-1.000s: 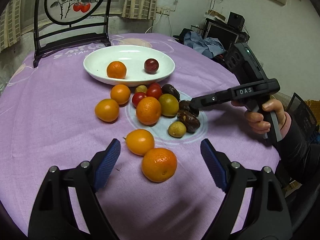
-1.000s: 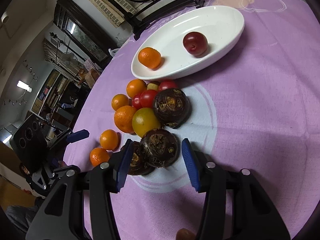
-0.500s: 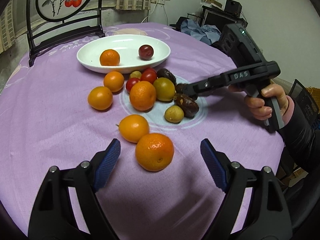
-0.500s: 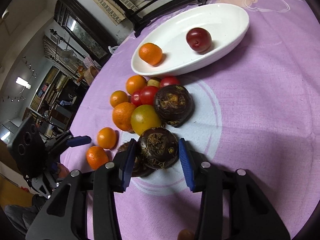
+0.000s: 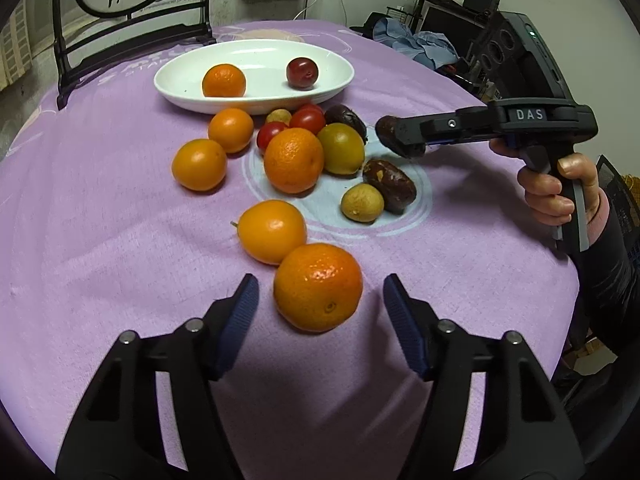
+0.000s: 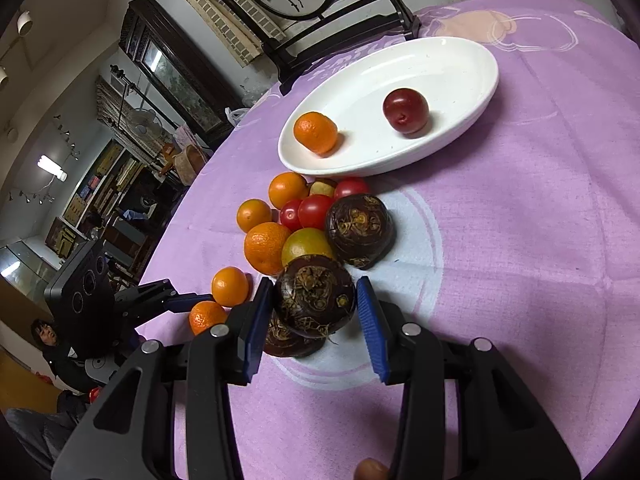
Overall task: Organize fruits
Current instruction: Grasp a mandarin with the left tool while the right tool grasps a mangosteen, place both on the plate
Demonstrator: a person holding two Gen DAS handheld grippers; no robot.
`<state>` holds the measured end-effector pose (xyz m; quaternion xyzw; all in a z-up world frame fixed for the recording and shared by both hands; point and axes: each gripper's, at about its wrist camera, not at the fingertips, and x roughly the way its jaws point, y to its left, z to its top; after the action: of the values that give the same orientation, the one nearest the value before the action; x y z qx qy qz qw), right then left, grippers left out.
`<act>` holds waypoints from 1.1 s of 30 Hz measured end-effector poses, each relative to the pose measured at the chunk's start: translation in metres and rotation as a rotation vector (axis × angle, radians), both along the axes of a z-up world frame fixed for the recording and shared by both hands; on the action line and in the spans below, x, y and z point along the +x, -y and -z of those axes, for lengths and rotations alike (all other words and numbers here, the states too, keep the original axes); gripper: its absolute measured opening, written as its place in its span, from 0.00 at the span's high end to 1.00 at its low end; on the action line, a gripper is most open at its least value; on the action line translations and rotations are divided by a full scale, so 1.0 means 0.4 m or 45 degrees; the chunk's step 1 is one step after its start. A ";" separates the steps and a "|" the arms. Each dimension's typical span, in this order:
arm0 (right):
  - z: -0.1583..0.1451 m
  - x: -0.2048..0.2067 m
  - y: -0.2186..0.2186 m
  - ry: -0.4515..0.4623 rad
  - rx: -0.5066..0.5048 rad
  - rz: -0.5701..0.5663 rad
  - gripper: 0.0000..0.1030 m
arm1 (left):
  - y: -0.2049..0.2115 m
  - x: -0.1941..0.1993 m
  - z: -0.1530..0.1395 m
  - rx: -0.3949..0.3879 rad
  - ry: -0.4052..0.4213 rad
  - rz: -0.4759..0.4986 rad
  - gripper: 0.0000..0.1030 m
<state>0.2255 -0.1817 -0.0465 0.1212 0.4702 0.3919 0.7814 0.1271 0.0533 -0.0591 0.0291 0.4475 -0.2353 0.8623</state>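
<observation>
A white oval plate at the back of the purple table holds a small orange and a dark red plum. In front of it lies a heap of oranges, red tomatoes, a yellow-green fruit and brown water chestnuts. The nearest orange sits between the fingers of my left gripper, whose jaws are closing; gaps remain on both sides. My right gripper is shut on a dark water chestnut, held just above the cloth.
A black chair stands behind the plate. A second water chestnut and a small tan fruit lie under the right gripper. The table edge curves down at the right, past the hand.
The left jaws have narrowed around the nearest orange and come closer to it. The right jaws have closed on the water chestnut and raised it a little off the cloth.
</observation>
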 end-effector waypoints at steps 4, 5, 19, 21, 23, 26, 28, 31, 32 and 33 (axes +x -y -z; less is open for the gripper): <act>-0.002 -0.004 0.001 0.011 -0.001 0.002 0.58 | -0.007 0.008 0.007 -0.016 -0.027 -0.020 0.47; -0.002 -0.005 0.003 0.014 0.001 0.003 0.58 | -0.009 0.009 0.007 -0.023 -0.030 -0.022 0.52; -0.066 0.016 0.026 0.203 0.091 0.125 0.58 | -0.055 0.043 -0.090 -0.276 0.084 -0.078 0.58; -0.080 0.050 0.024 0.267 0.072 0.220 0.58 | -0.062 0.088 -0.120 -0.306 0.101 -0.127 0.58; -0.089 0.085 0.018 0.331 0.032 0.302 0.58 | -0.069 0.156 -0.151 -0.310 0.122 -0.217 0.58; -0.098 0.157 -0.002 0.394 -0.035 0.412 0.58 | -0.062 0.287 -0.190 -0.217 0.171 -0.365 0.58; -0.087 0.200 -0.015 0.410 -0.097 0.453 0.58 | -0.055 0.362 -0.197 -0.170 0.170 -0.408 0.58; -0.059 0.259 -0.029 0.383 -0.139 0.476 0.58 | -0.048 0.458 -0.179 -0.141 0.137 -0.467 0.58; -0.046 0.278 -0.032 0.360 -0.142 0.477 0.58 | -0.045 0.481 -0.170 -0.135 0.123 -0.479 0.58; -0.038 0.290 -0.035 0.343 -0.144 0.471 0.58 | -0.038 0.510 -0.156 -0.111 0.103 -0.491 0.58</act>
<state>0.3414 -0.1677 -0.0311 0.1077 0.3526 0.2277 0.9012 0.3311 0.0686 0.0032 -0.0850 0.3993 -0.0836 0.9091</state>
